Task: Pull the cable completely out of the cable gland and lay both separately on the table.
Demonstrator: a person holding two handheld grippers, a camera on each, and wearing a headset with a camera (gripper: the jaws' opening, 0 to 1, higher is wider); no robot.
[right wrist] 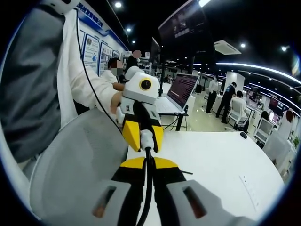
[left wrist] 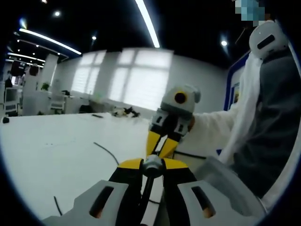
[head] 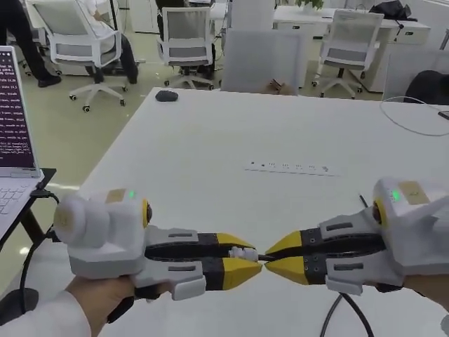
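The left gripper (head: 250, 258) pinches the gland (left wrist: 153, 165) at its tips; the right gripper (head: 271, 258) squeezes the cable (right wrist: 149, 163), which seems stuck inside it.

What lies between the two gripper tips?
Head view: a short stretch of black cable, from the cable gland in the left gripper to the right gripper.
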